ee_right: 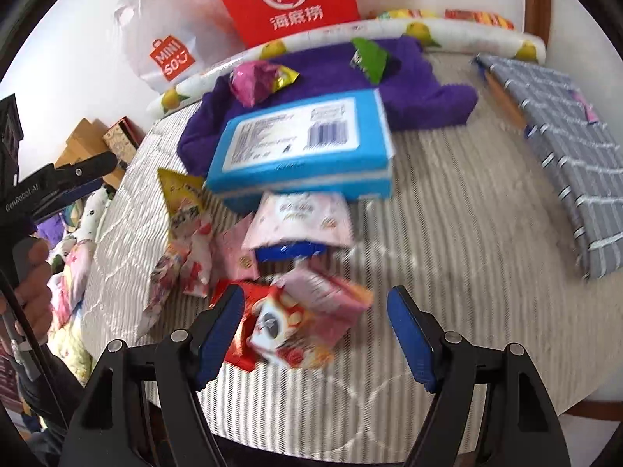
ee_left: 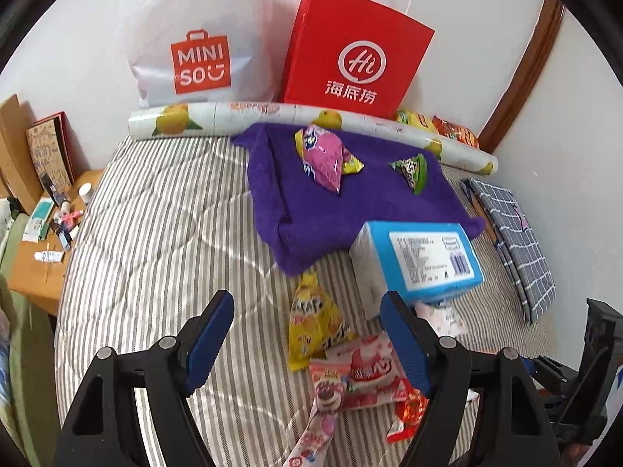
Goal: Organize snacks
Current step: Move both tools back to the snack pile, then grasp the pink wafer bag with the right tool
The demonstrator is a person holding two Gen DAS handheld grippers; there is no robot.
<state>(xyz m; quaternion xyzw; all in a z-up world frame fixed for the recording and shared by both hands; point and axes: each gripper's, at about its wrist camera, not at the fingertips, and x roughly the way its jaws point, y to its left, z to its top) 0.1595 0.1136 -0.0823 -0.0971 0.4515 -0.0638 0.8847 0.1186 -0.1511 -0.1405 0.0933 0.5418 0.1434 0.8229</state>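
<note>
my left fingers (ee_left: pixel 307 344) are spread with nothing in them, hanging over the near heap of snacks on the striped bed (ee_left: pixel 155 214). under them lie a yellow packet (ee_left: pixel 311 319) and a pink strawberry pack (ee_left: pixel 370 373). my right fingers (ee_right: pixel 315 330) are spread too, empty, tipped down over a red and pink box (ee_right: pixel 288 323) in the same heap; that view is blurred, so i can't read the labels. a blue box (ee_right: pixel 303 144) sits just beyond the heap, its far edge on the purple towel (ee_left: pixel 350 202). the towel looks laid out as the sorting spot: a pink bag (ee_left: pixel 323 159) and a green packet (ee_left: pixel 410 171) lie on it, well apart, as if each kind gets its own place. a red bag (ee_left: pixel 358 46) and a white bag (ee_left: pixel 198 39) lean against the far wall, out of the way. i judge both hands are lined up to pick from the heap.
</note>
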